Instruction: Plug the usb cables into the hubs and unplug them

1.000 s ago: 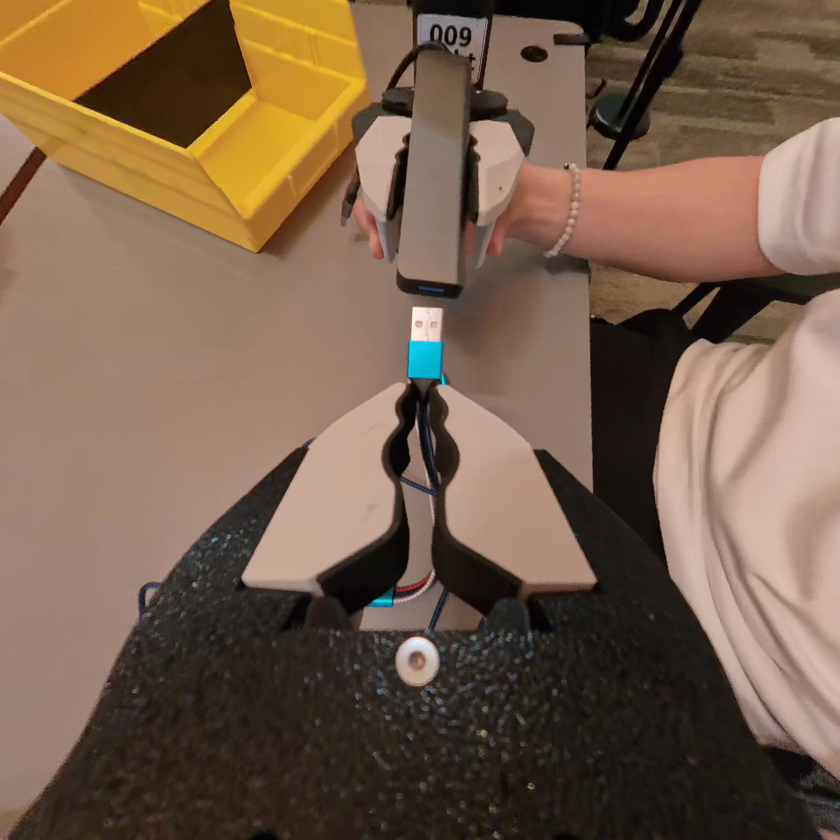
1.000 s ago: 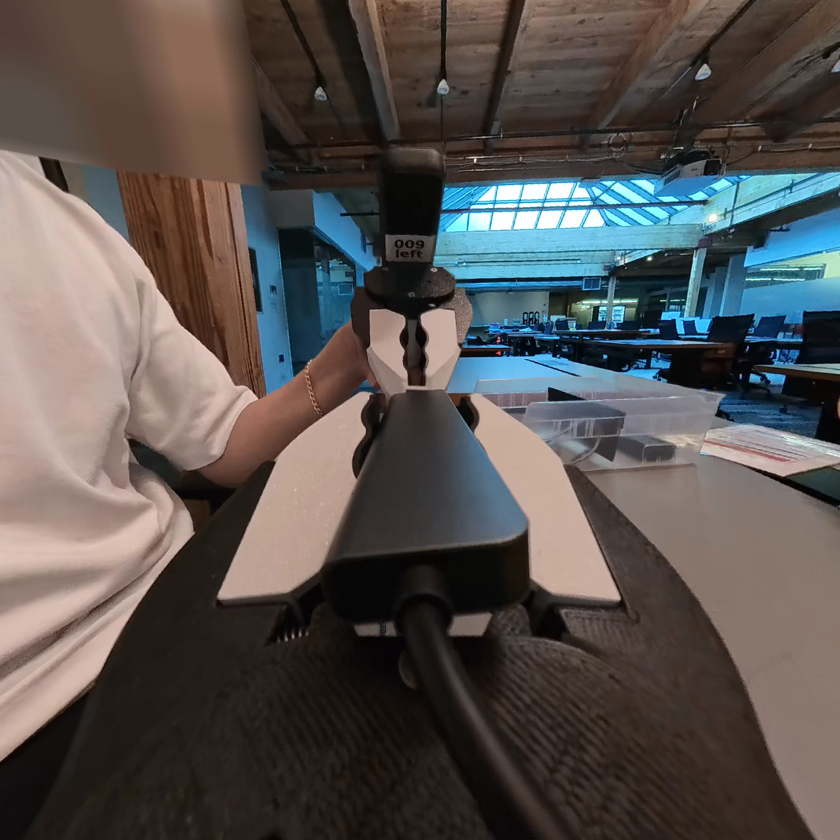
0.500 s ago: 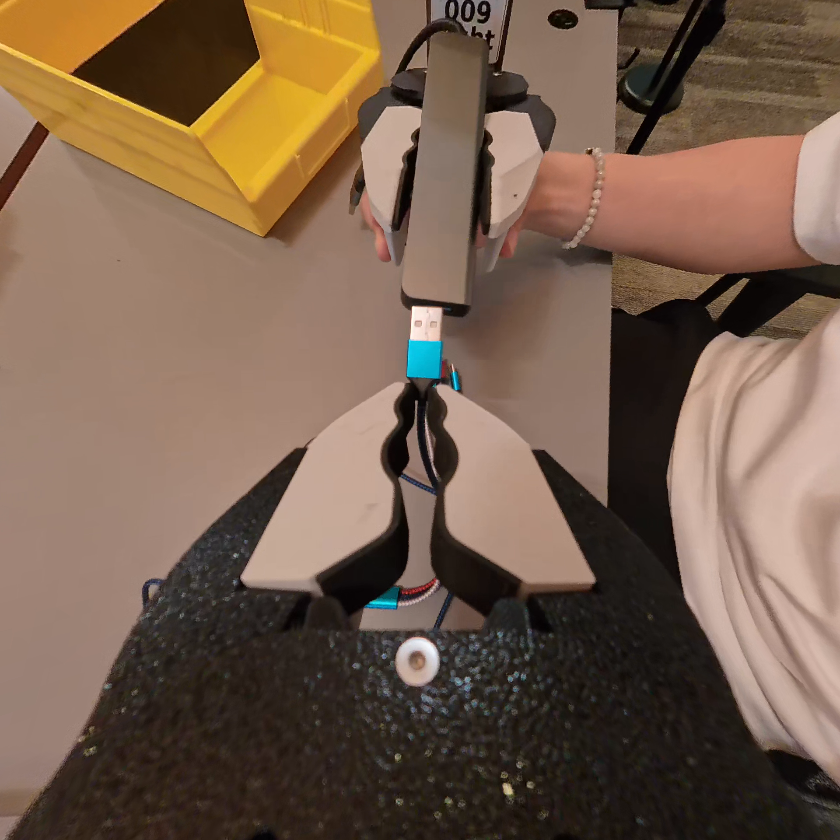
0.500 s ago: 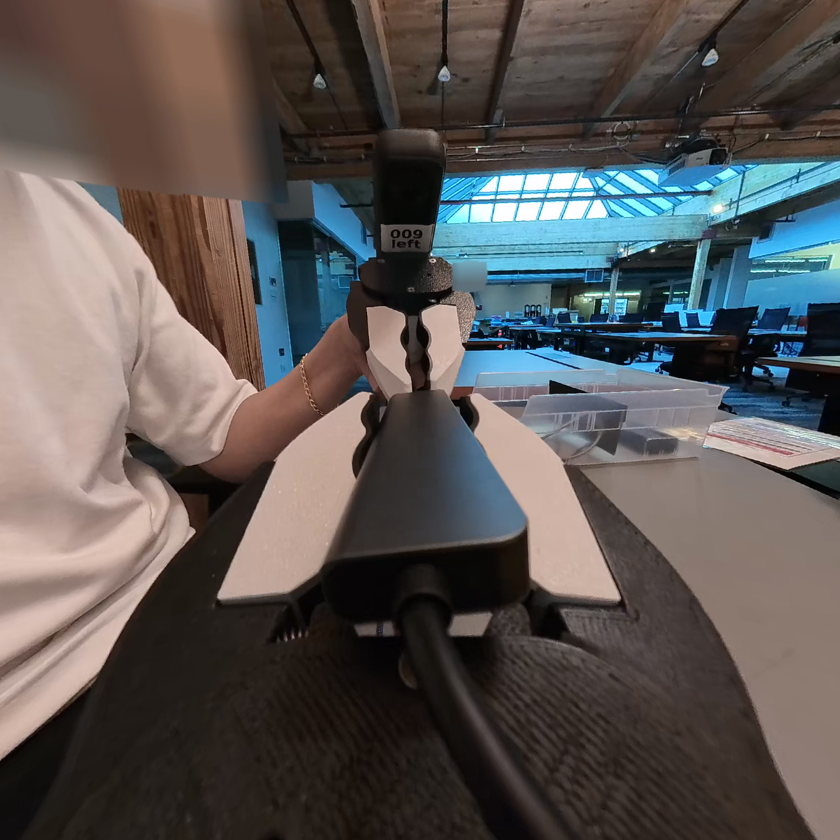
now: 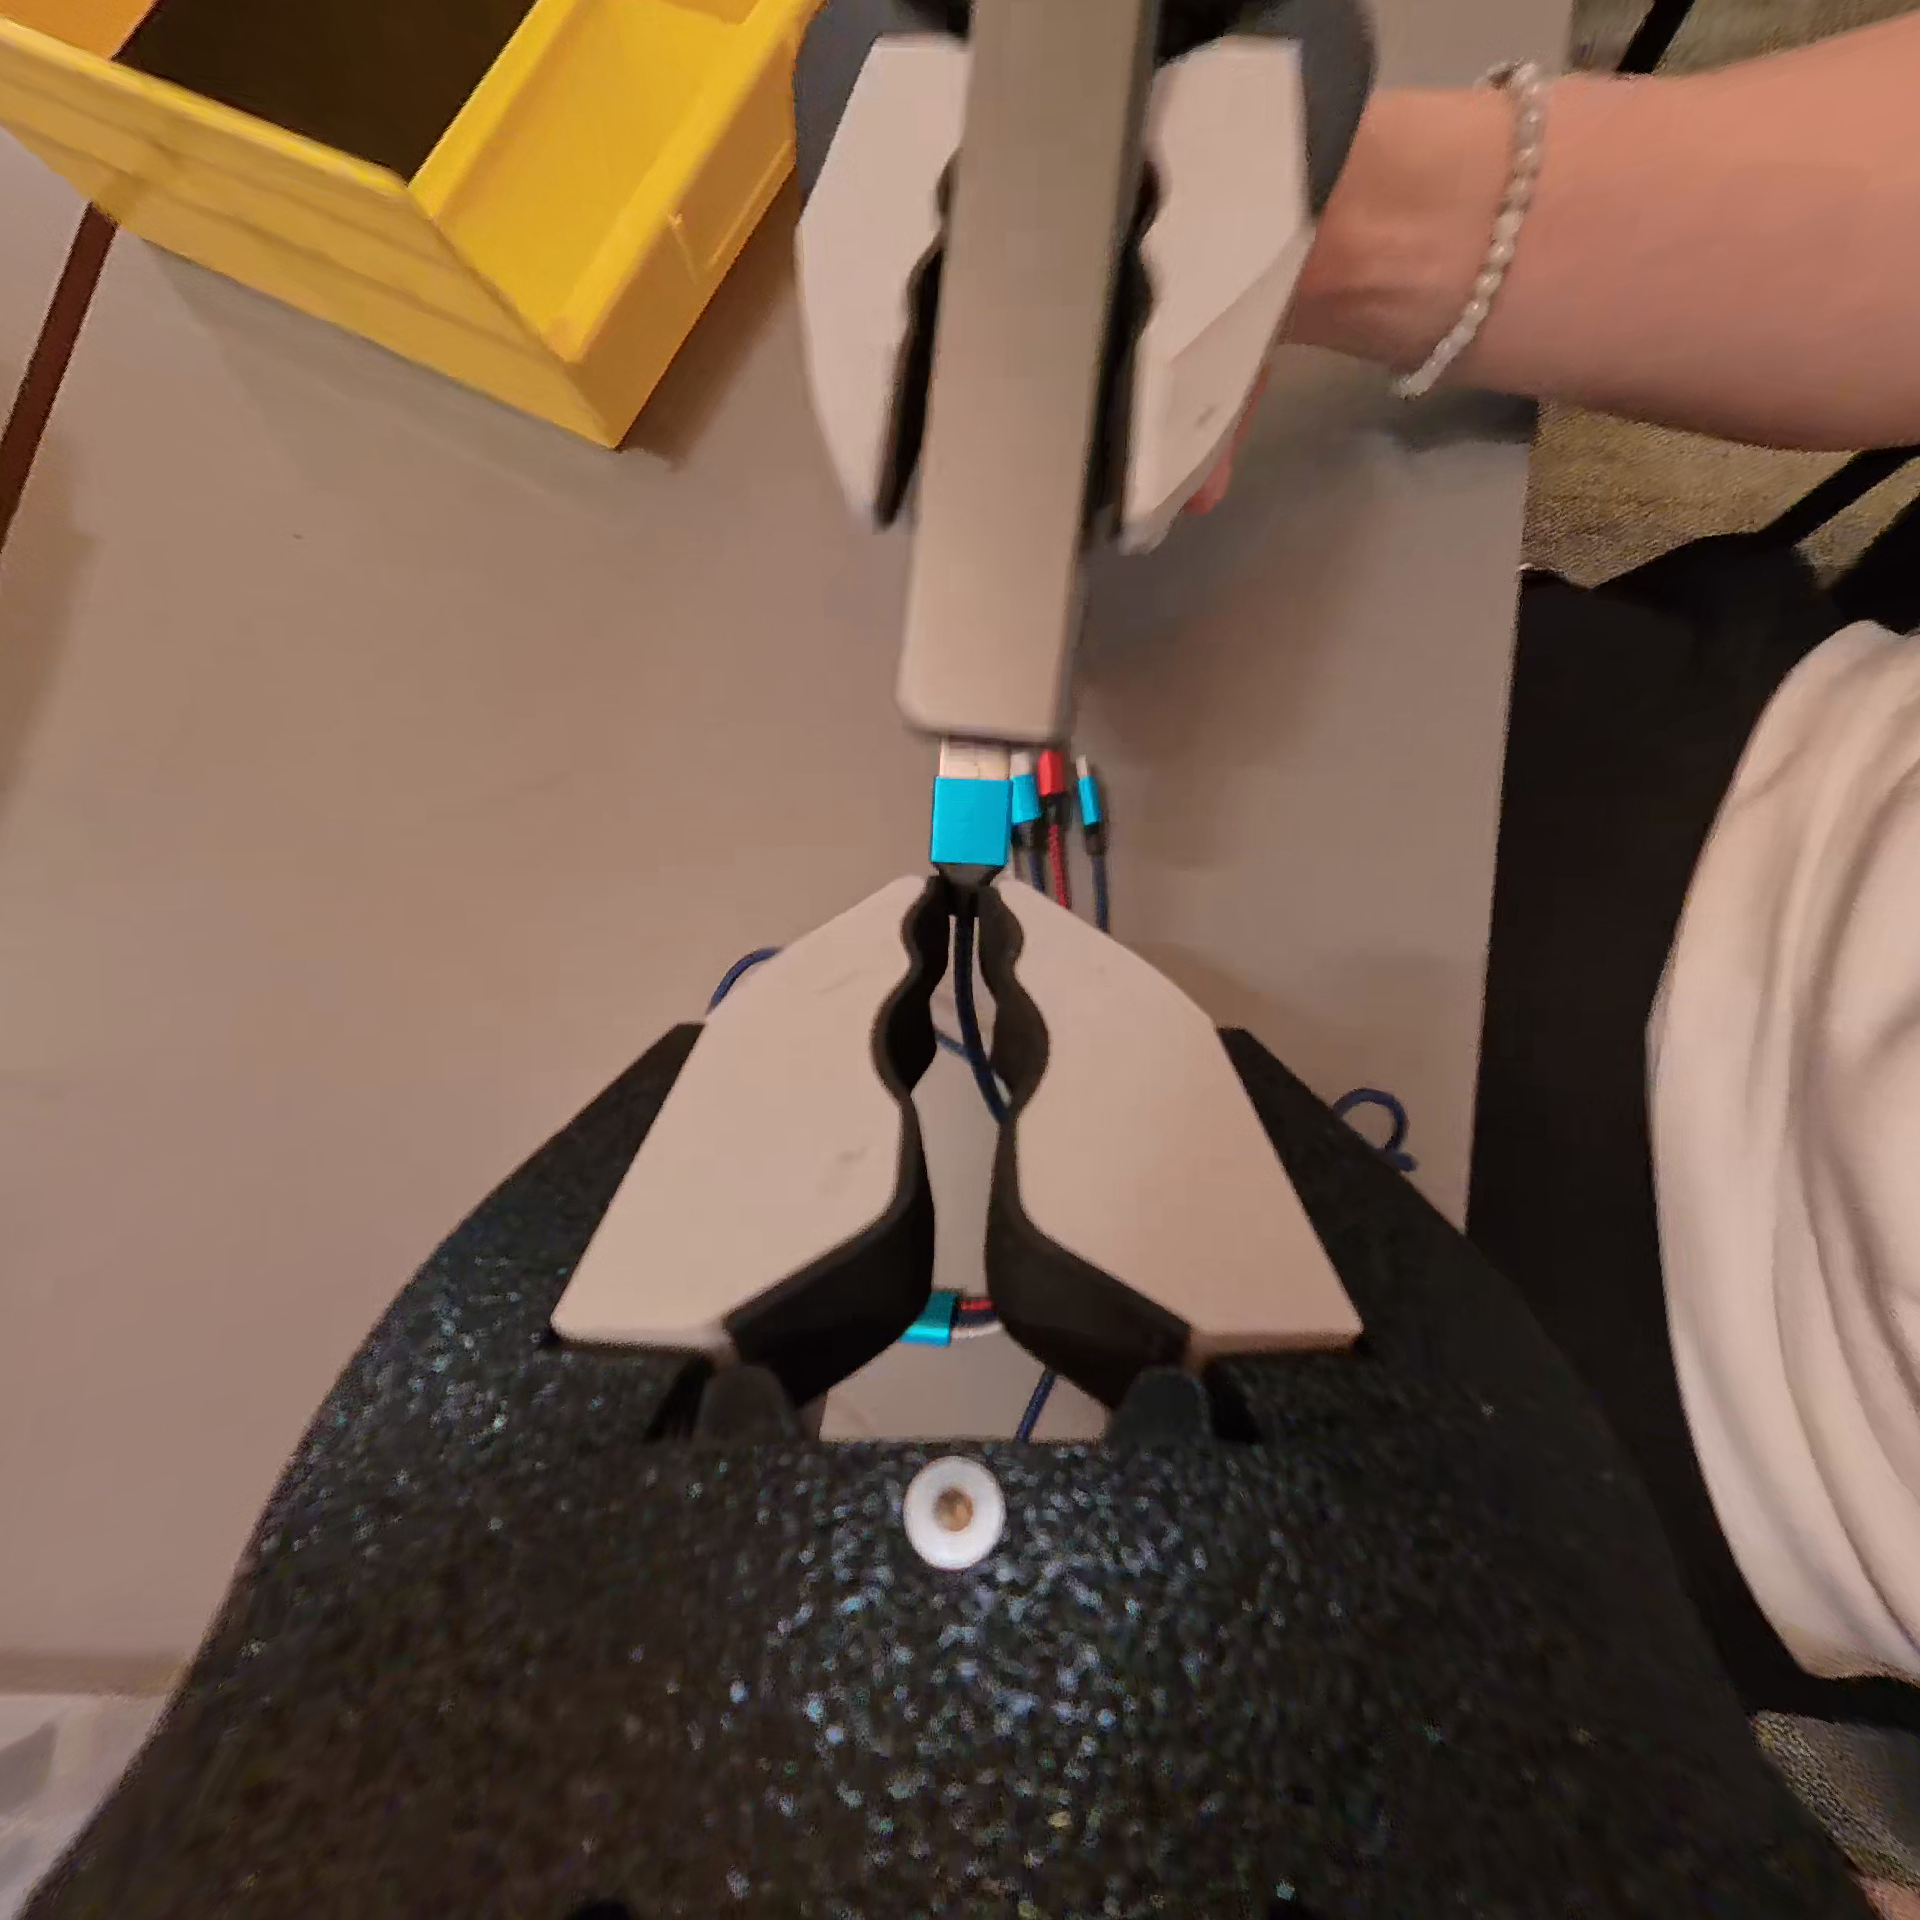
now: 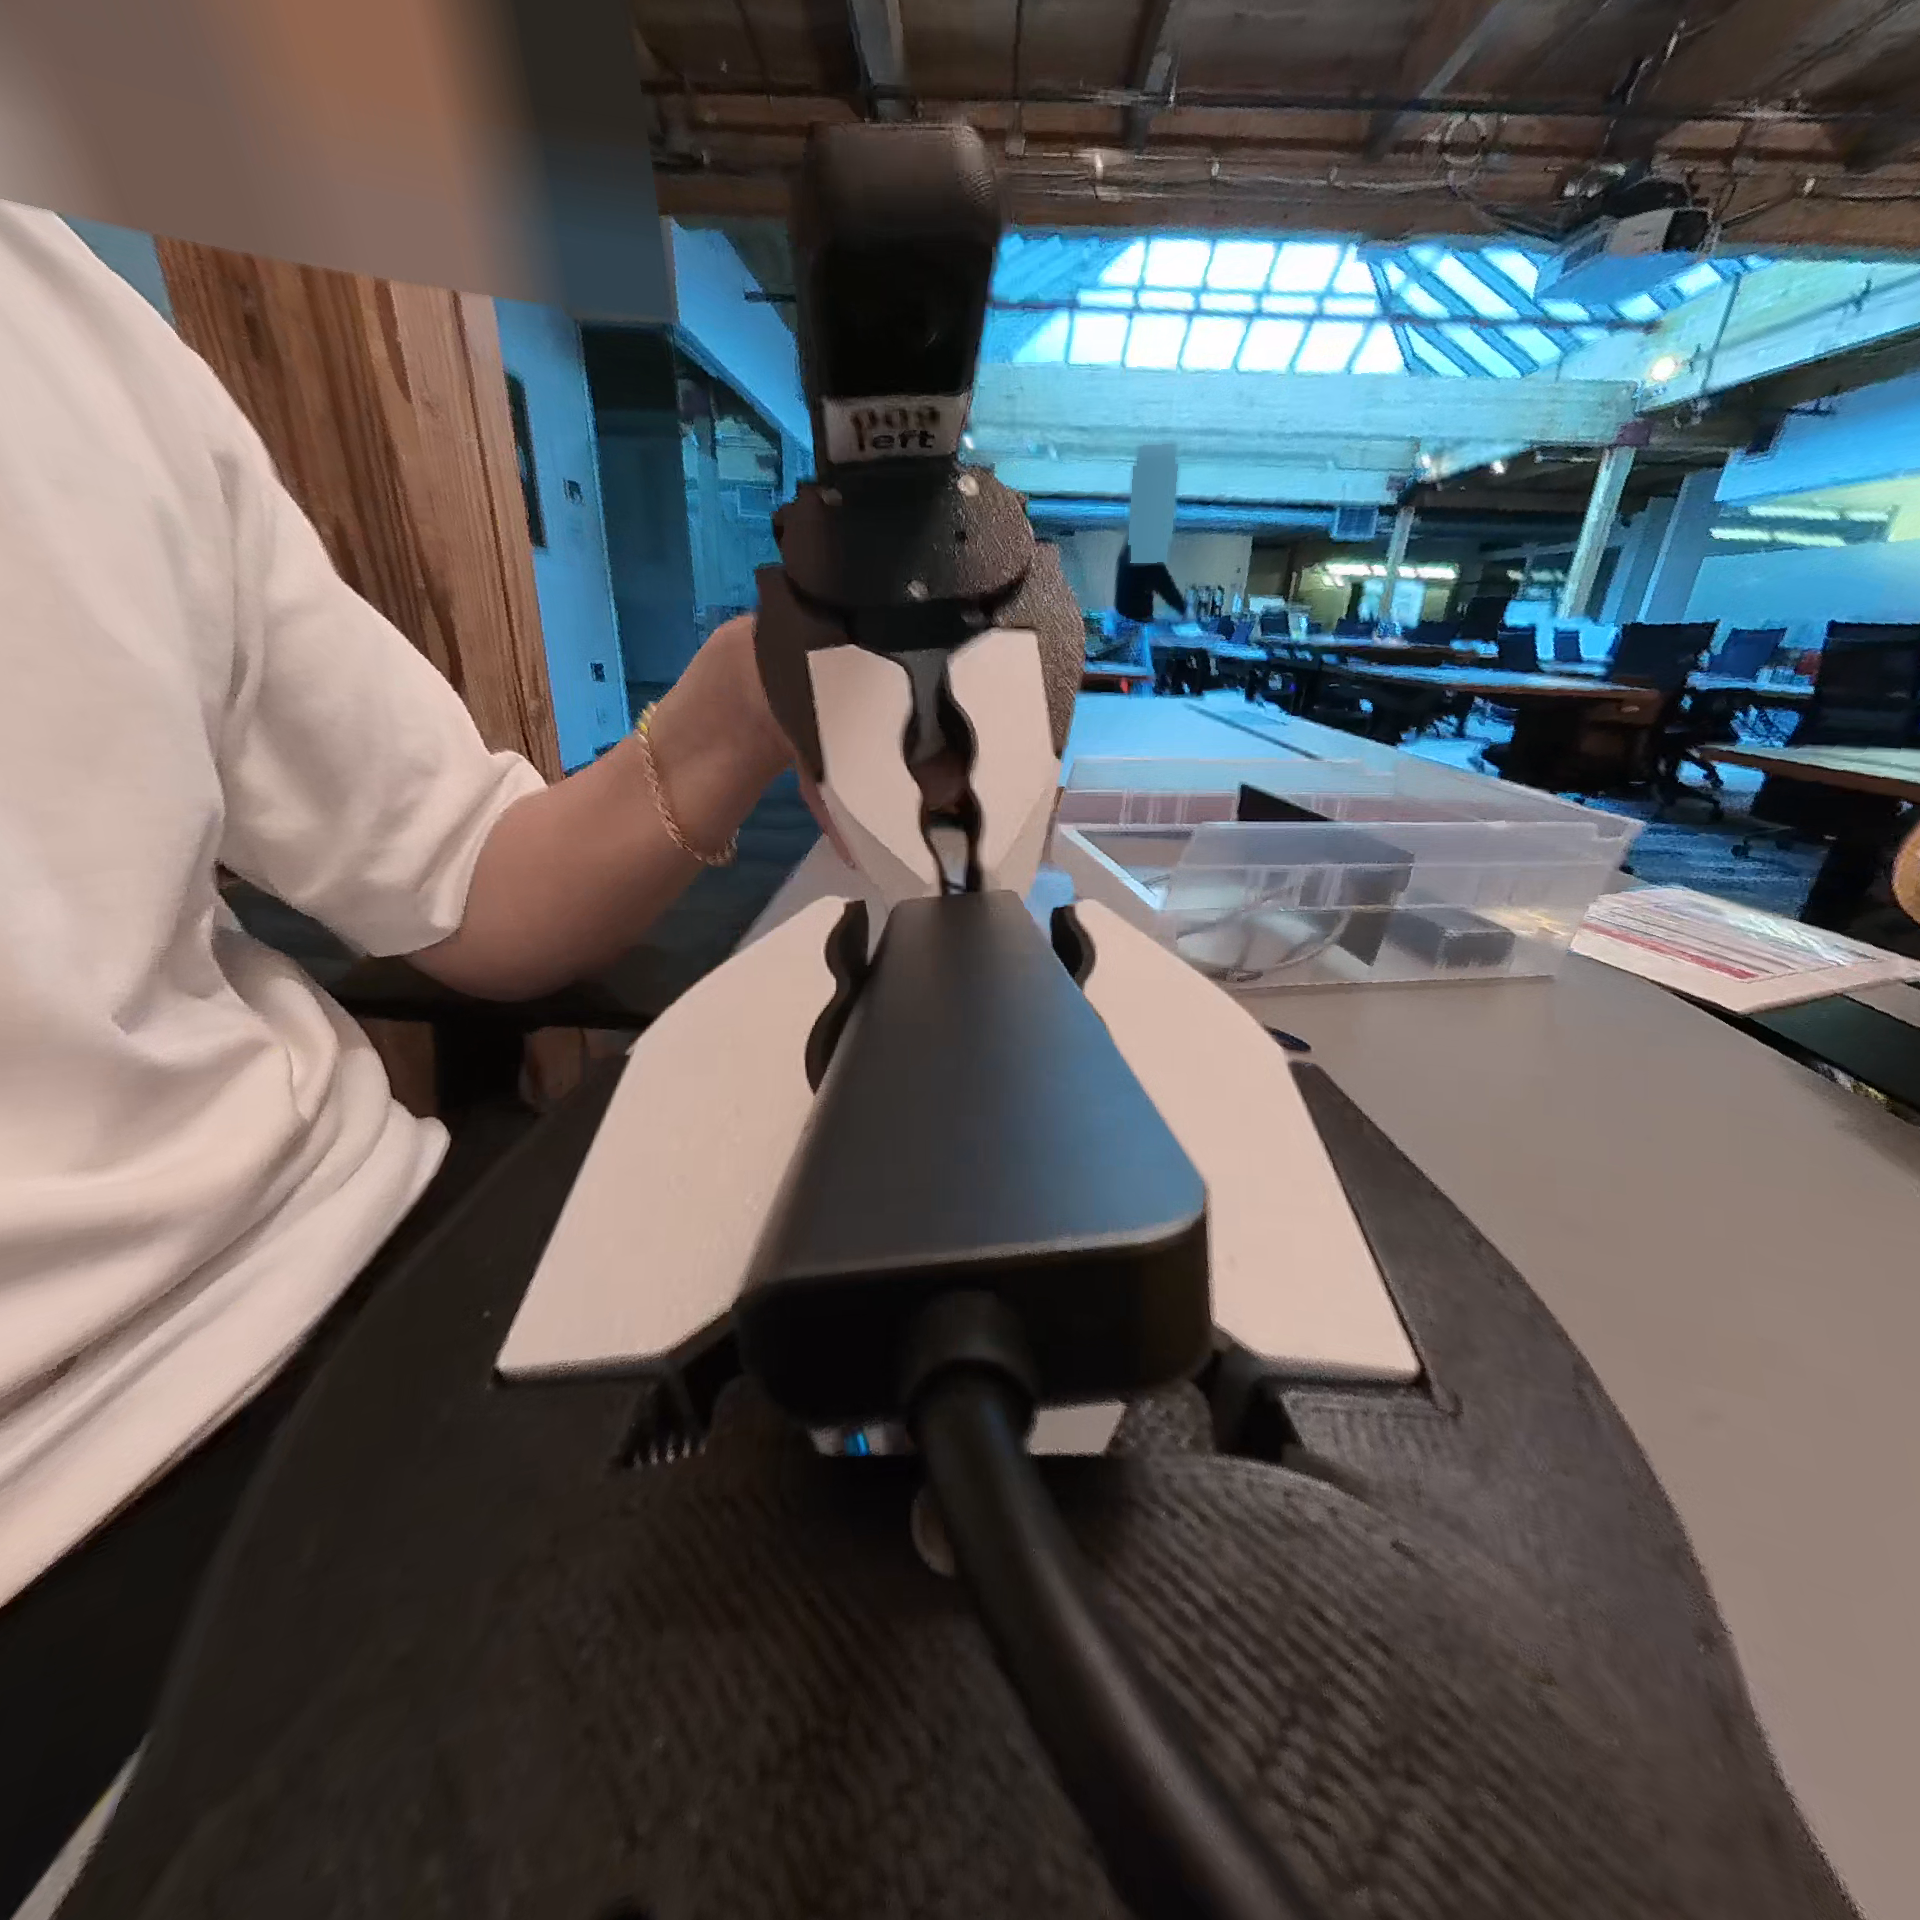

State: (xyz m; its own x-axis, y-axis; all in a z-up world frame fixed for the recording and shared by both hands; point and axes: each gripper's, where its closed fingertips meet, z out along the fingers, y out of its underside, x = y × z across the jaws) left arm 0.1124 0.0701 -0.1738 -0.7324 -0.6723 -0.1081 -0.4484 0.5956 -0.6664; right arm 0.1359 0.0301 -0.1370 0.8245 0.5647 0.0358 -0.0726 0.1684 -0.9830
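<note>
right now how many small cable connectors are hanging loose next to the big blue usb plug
3: a blue connector right beside the USB plug, a red connector next, then a slim blue connector farthest right. The hub may hide more.

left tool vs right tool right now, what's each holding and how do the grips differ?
The left tool pinches a thin blue braided cable just behind its blue USB plug; the right tool clamps the wide grey hub along its sides.
The left tool's fingers nearly meet at the tips; the right tool's stand apart by the hub's width.
The left tool's load sticks out past its tips; the hub runs the length of the right tool's fingers.
Both are shut on their load, facing each other over the table.
</note>
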